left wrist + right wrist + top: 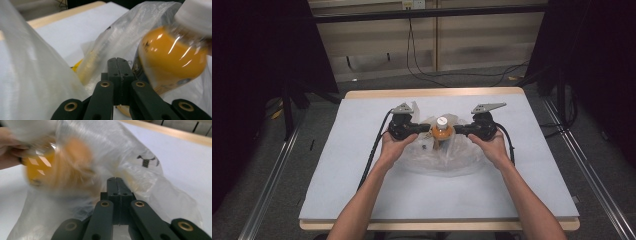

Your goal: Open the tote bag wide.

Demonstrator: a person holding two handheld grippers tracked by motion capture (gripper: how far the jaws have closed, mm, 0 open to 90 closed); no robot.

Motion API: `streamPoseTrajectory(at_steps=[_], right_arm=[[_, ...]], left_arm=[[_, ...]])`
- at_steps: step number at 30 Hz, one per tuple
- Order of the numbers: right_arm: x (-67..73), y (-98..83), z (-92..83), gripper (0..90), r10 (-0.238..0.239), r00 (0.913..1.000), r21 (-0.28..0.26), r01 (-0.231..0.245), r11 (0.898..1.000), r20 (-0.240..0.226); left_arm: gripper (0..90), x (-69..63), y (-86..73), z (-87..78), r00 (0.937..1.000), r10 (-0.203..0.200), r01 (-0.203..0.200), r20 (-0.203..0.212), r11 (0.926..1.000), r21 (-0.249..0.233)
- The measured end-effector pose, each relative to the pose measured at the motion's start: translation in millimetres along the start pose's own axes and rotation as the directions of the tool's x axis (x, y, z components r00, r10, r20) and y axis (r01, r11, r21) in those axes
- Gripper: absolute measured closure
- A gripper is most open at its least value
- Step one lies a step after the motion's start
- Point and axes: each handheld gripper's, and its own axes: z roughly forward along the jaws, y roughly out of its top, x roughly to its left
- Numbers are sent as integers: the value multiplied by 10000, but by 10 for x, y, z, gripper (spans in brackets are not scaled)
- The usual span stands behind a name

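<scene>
standing upright, bottle (442, 131) cap pointing up

Table: my wooden-edged table (362, 93), beneath a pale blue-grey sheet (362, 165).
On sheet: clear plastic bag (447, 162), crumpled, mid-table.

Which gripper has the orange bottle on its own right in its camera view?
The left gripper: its view shows the orange bottle at right. The right gripper sees it upper left, through the plastic bag.
</scene>
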Motion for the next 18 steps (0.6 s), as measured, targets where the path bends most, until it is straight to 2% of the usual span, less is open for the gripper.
streamPoseTrajectory(at_steps=[1, 4, 5, 9, 11, 12, 13, 16, 18], right_arm=[[-73, -62, 46, 900, 110, 9999, 260, -111, 9996, 53], [-133, -125, 75, 900, 305, 9994, 478, -314, 9984, 177], [-196, -177, 108, 900, 455, 9982, 874, -487, 9950, 381], [-261, -213, 143, 900, 706, 9960, 1164, -765, 9903, 541], [-283, -237, 178, 900, 537, 9958, 1613, -650, 9848, 738], [-283, -237, 178, 900, 537, 9958, 1613, -650, 9848, 738], [-320, -288, 198, 900, 529, 9941, 1935, -706, 9786, 950], [-375, -357, 193, 900, 714, 9911, 2044, -933, 9744, 1121], [-435, -403, 148, 900, 1054, 9884, 1754, -1236, 9767, 1093]], left_arm=[[900, 7, -69, 26, 10000, -38, 38, -6, 9997, 236], [900, 27, -142, 38, 10000, 14, -9, -93, 9987, 513], [900, 51, -210, 39, 9999, 48, -39, -113, 9968, 801], [900, 91, -313, -13, 9999, -102, 113, -123, 9957, 924], [900, 99, -369, -27, 9999, -77, 86, -82, 9942, 1069], [900, 95, -393, -38, 9999, 72, -56, -113, 9904, 1379], [900, 88, -418, -45, 9998, 174, -157, -97, 9876, 1564], [900, 83, -490, -74, 9997, 236, -236, 20, 9858, 1664], [900, 75, -550, -61, 9996, 277, -289, 94, 9834, 1791]])
